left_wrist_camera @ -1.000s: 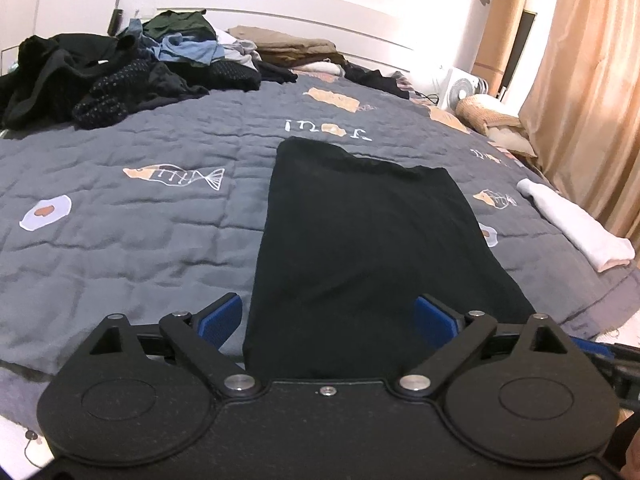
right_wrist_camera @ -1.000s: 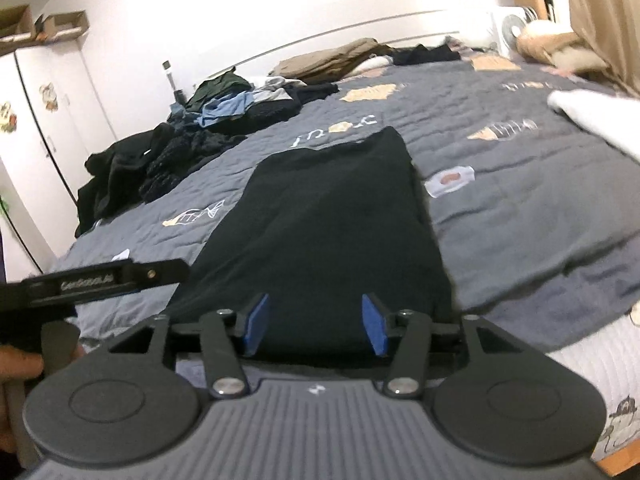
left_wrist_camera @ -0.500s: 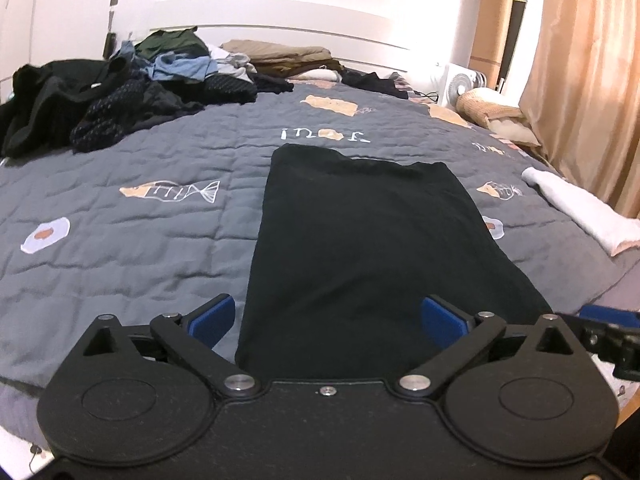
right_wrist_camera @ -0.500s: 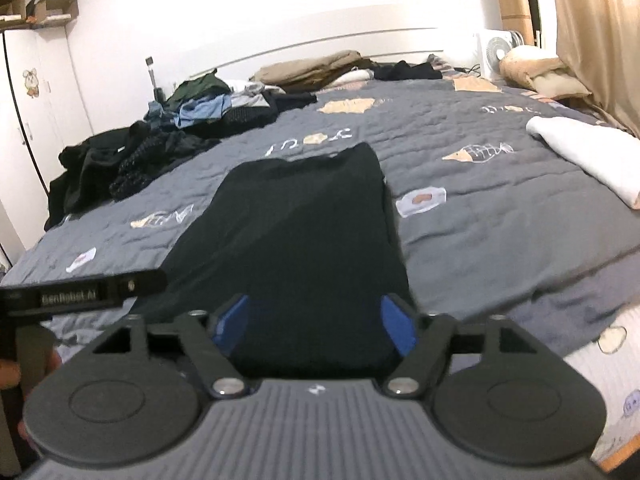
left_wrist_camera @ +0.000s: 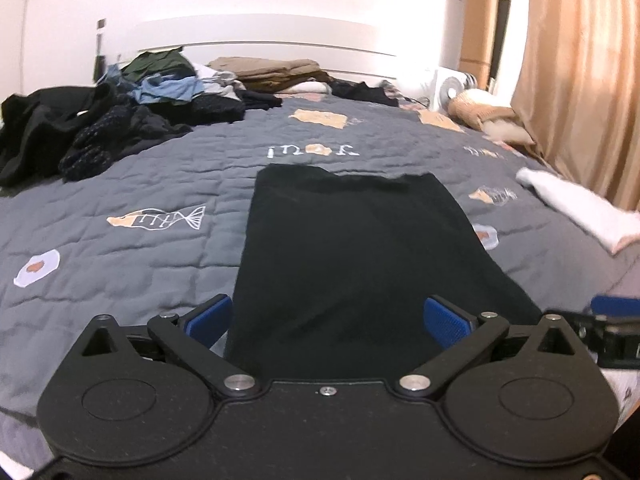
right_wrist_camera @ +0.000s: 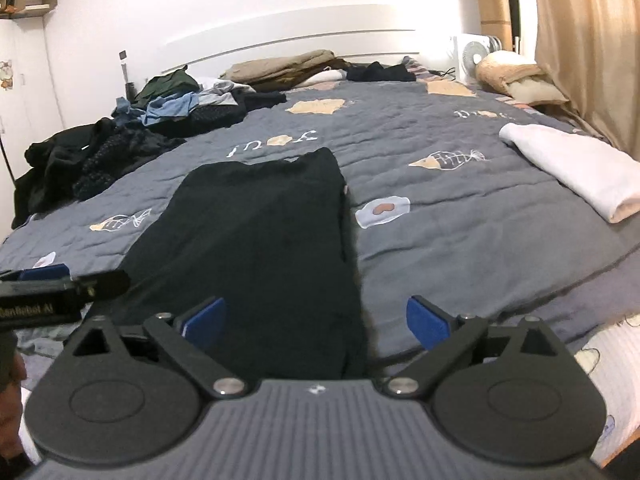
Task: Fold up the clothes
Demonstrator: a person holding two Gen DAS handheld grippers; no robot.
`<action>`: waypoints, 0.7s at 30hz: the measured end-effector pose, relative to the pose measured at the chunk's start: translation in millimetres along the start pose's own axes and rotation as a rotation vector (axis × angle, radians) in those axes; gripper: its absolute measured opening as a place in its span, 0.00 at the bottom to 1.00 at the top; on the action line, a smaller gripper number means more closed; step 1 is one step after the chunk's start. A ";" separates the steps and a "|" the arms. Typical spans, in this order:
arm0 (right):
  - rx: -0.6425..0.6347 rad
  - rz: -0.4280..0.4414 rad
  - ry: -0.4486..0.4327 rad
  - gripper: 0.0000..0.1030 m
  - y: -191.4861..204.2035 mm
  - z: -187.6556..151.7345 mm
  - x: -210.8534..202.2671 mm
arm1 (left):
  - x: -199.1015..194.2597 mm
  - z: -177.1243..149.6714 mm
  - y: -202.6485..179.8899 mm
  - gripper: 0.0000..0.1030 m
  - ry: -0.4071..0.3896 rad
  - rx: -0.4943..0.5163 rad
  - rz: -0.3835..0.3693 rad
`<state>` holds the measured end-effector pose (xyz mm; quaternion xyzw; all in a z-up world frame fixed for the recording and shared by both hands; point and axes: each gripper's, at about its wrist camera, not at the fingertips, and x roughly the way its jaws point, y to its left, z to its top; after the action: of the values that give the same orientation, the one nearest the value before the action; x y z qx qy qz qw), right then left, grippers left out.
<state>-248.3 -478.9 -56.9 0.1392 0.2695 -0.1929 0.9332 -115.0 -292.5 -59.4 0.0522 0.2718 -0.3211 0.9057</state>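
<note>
Grey quilted bedding [left_wrist_camera: 168, 184] printed with fish and fried eggs fills the left wrist view, running back to a white headboard. At its middle lies a black garment [left_wrist_camera: 352, 256], spread flat as a long narrow panel with straight side edges, its near hem toward 6 o'clock at the foot of the bed — a shape that suits a piece whose sides are already turned in, though it could equally be one simply laid out narrow. The left gripper [left_wrist_camera: 328, 318] hangs low at 6 o'clock with its blue fingers wide apart and nothing between them, straddling the near hem as if lined up to take it. A loose heap of dark clothes [left_wrist_camera: 100, 128] sits at 10 o'clock, probably the supply, and a folded white piece [left_wrist_camera: 576, 208] lies at 3 o'clock, set aside by the curtain. Seen from the right wrist, the same black garment [right_wrist_camera: 256, 240] slants from 12 down to 7 o'clock, so the right gripper [right_wrist_camera: 316, 320] — fingers likewise spread and empty — stands over the garment's near right corner. The left gripper's body [right_wrist_camera: 60, 292] juts in at 9 o'clock, level with it, each tool apparently placed for one corner.
</note>
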 end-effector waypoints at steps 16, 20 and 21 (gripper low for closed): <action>0.045 0.064 0.077 0.95 -18.4 1.9 -2.4 | -12.7 3.3 -3.6 1.00 -0.026 -0.030 0.115; 0.045 0.076 0.083 0.95 -23.8 3.7 -0.9 | -14.6 2.5 -7.3 1.00 -0.031 -0.027 0.145; 0.044 0.081 0.084 0.95 -24.8 3.7 -0.9 | -15.2 2.0 -8.3 1.00 -0.033 -0.025 0.153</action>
<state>-258.1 -502.1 -57.2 0.1784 0.2982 -0.1549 0.9248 -128.9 -291.2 -49.0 0.0561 0.2560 -0.2483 0.9326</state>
